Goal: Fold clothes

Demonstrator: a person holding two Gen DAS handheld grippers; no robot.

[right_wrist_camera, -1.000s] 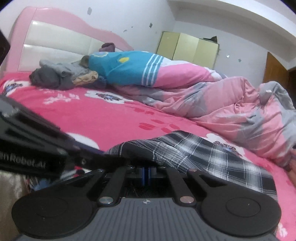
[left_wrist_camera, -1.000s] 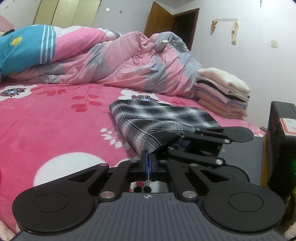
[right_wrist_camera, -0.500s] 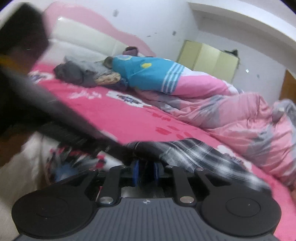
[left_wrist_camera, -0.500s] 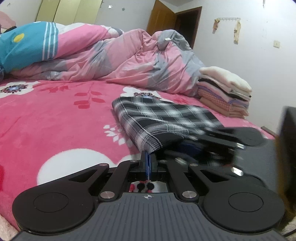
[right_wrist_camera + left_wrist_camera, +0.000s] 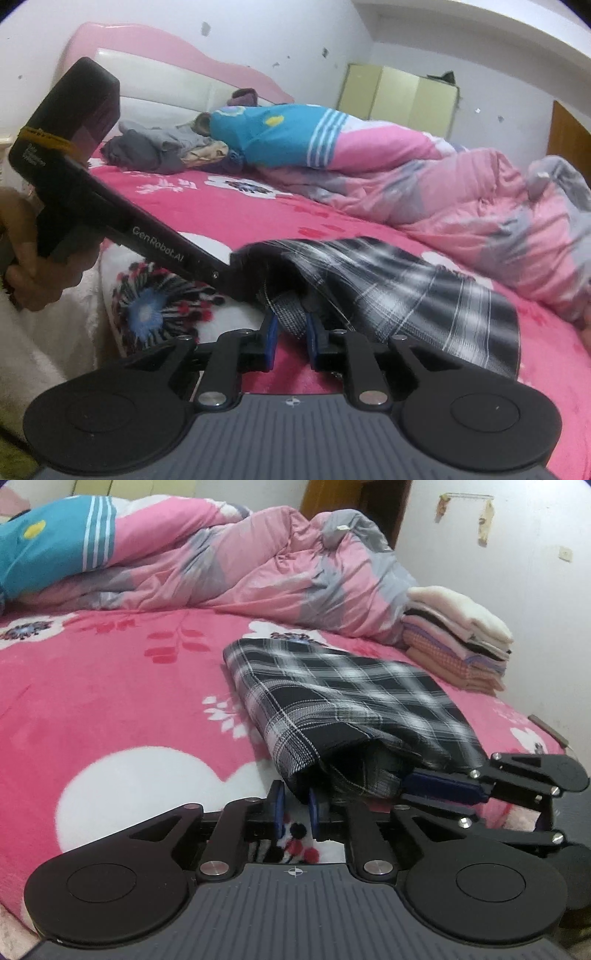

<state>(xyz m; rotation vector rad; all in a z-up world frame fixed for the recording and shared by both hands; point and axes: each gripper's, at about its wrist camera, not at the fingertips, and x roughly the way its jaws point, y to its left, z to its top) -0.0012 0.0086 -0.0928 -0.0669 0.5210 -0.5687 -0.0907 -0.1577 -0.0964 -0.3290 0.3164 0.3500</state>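
On a pink floral bedspread [image 5: 110, 701], both grippers' jaws stand slightly apart around the near hem of a folded plaid garment [image 5: 343, 698]: left gripper [image 5: 295, 805], right gripper [image 5: 291, 332], at six o'clock.

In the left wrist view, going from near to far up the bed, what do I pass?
Left gripper → plaid garment → stack of folded clothes → rumpled pink and grey quilt → brown door.
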